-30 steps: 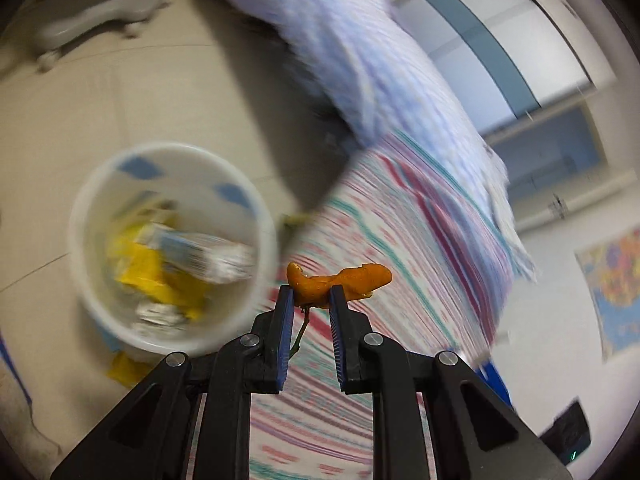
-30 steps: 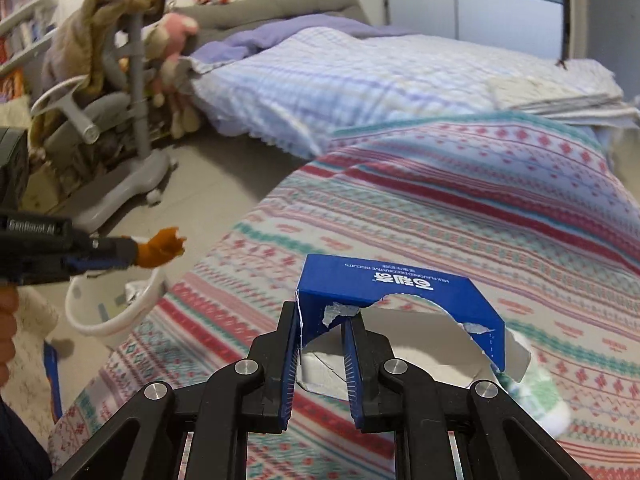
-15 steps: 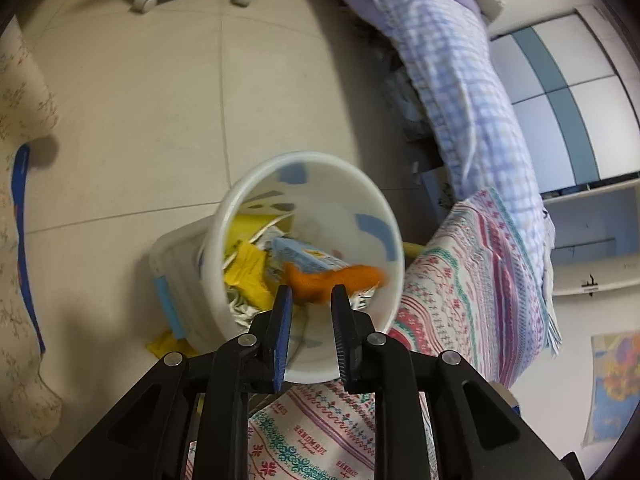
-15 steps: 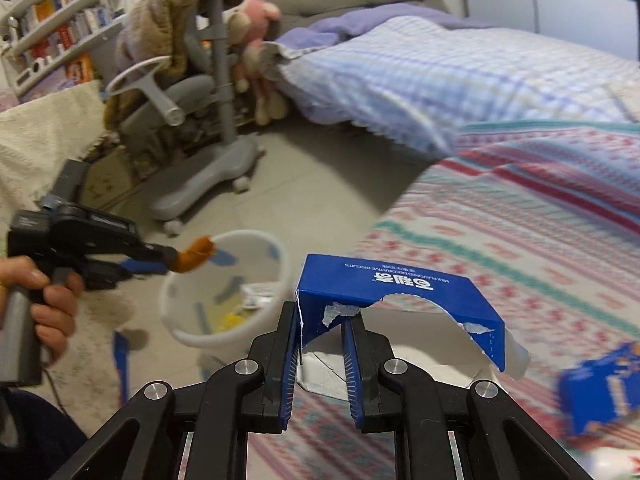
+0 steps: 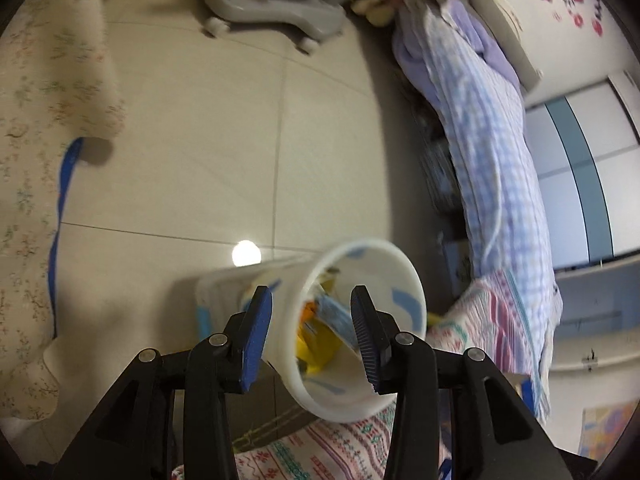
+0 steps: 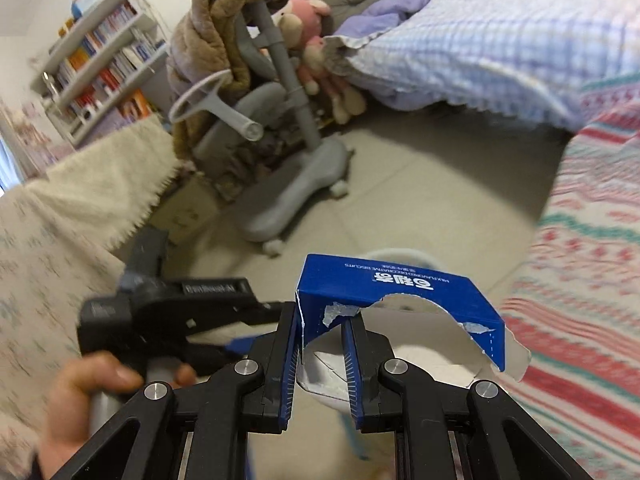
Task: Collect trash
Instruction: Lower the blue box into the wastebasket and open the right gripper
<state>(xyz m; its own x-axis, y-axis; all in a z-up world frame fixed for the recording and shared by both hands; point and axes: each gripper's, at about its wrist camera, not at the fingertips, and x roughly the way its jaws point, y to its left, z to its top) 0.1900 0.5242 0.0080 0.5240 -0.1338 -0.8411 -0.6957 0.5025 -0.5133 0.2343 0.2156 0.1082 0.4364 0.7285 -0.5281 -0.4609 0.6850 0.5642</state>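
Observation:
A white waste bin point(image 5: 360, 264) stands on the floor beside the bed and holds yellow, blue and orange trash point(image 5: 316, 320). My left gripper point(image 5: 312, 308) is open and empty just above the bin's mouth. My right gripper point(image 6: 320, 340) is shut on a torn blue cardboard box point(image 6: 384, 284) and holds it over the bin, whose rim point(image 6: 400, 254) shows behind the box. The left gripper point(image 6: 240, 340) and the hand holding it show at the lower left of the right wrist view.
A bed with a striped patterned cover point(image 6: 592, 264) lies on the right, with a checked quilt point(image 6: 500, 40) behind it. A grey chair base point(image 6: 296, 196) stands on the tile floor. A cream blanket point(image 5: 44, 80) lies on the left.
My left gripper has opened and the orange piece it held now lies in the bin. My right gripper has carried the blue box from over the bed to above the bin.

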